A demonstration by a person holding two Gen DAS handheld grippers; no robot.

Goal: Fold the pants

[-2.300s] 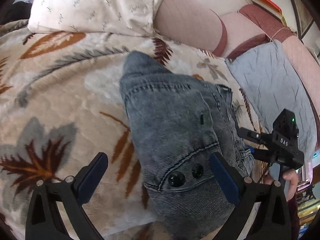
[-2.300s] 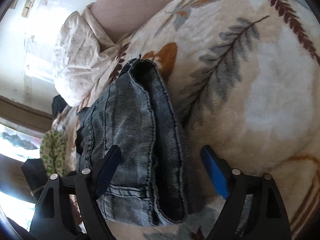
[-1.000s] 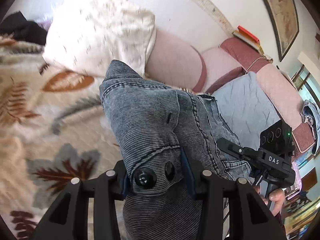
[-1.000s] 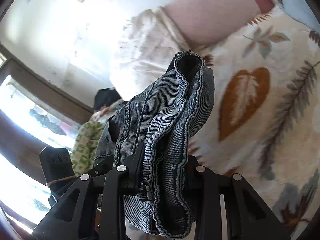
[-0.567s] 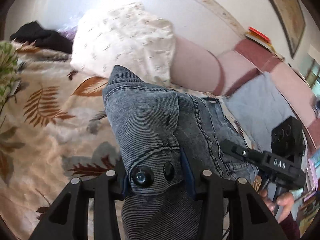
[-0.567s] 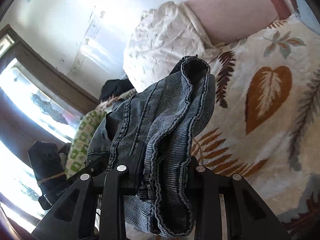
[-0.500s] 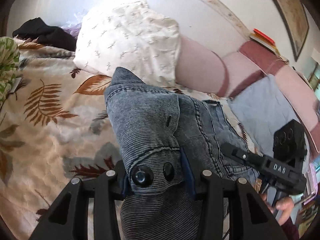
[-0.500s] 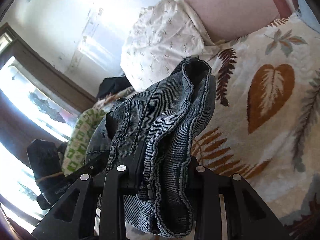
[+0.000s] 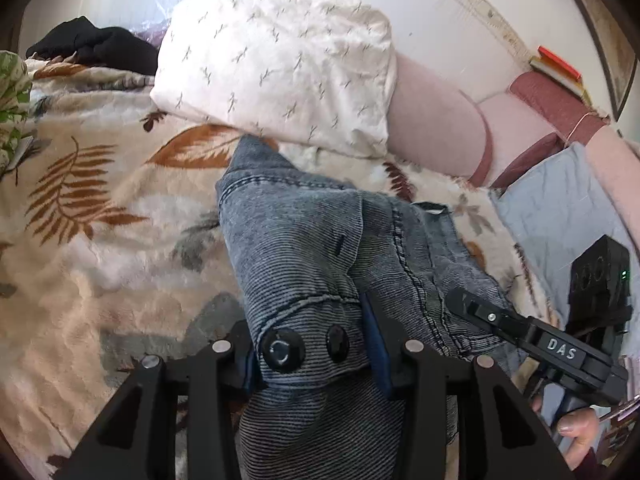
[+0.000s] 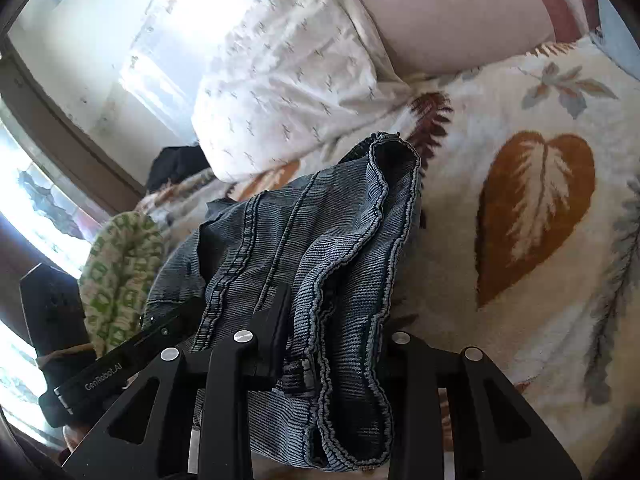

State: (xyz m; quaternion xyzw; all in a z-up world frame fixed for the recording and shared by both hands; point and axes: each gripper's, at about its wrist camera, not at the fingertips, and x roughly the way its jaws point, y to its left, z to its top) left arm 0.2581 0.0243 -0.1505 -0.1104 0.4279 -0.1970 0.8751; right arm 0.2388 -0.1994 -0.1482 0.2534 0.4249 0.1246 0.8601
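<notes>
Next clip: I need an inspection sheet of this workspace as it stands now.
Surface: leaf-print blanket on a bed.
Job's things: grey-blue jeans, bunched, far end on the blanket.
Clutter: white pillow, black garment, green-patterned cloth, grey cushion.
Grippers: left gripper clamped at the waistband buttons; right gripper clamped on bunched denim.
Cables: nothing seen.
Surroundings: pink headboard, books, window.

Pants (image 9: 304, 248) on blanket (image 9: 100, 248), bunched between both tongs; pillow (image 9: 280, 60) behind, touching pants' far tip.
</notes>
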